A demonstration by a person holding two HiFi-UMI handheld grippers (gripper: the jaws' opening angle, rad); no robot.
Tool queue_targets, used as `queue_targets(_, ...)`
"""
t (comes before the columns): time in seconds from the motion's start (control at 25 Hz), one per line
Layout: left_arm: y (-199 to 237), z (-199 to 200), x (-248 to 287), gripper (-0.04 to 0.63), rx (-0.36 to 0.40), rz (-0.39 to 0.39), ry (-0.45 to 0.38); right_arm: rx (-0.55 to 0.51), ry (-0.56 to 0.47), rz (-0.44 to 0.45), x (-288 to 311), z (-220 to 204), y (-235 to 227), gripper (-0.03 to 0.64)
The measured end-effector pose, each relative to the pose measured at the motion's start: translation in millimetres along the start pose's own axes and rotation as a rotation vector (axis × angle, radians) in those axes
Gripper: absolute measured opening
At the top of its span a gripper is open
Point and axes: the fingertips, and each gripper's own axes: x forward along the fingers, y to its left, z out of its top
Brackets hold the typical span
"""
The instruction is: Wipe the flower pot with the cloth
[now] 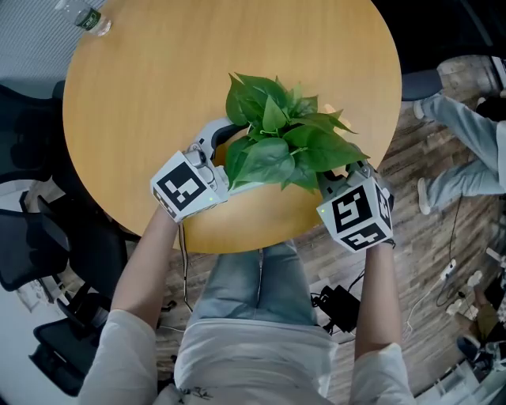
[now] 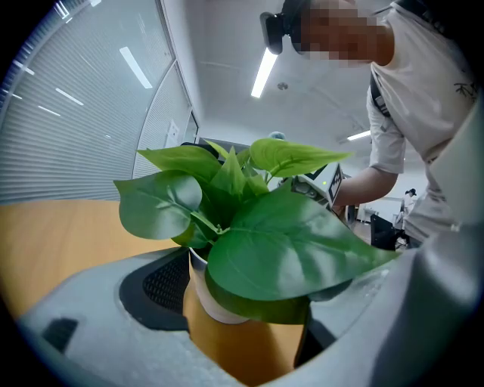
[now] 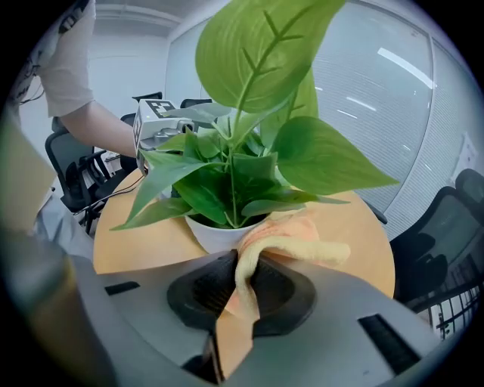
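A leafy green plant (image 1: 277,142) stands in a white flower pot (image 2: 215,302) near the front edge of a round wooden table (image 1: 158,79). My left gripper (image 1: 237,154) reaches in from the left, its jaws wide around the pot and its dark pads (image 2: 162,283) against the pot's sides. My right gripper (image 3: 242,295) comes from the right, shut on a peach-orange cloth (image 3: 295,242). The cloth lies draped against the pot's rim (image 3: 215,230). Leaves hide most of the pot in the head view.
A water bottle (image 1: 87,16) stands at the table's far left edge. Black office chairs (image 1: 32,253) are on the left. Another person's legs (image 1: 466,142) are on the right, and a power adapter with cables (image 1: 336,304) lies on the wooden floor.
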Motion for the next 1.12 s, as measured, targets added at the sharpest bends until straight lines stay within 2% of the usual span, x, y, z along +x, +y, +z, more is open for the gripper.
queue_targets(0.28,-1,-2,4,0.436,-0.046,0.091,-0.012,-0.001,-0.007,0.001,-3,-4,3,0.044)
queue_targets(0.84,-3,-2,6,0.433,-0.091,0.257,-0.028,0.026,-0.034,0.004,-11,-7,20,0.044)
queue_targets(1.12,-3,-1,9,0.431,-0.133,0.370,-0.025,0.026,-0.047,0.007,-14,-6,27,0.044)
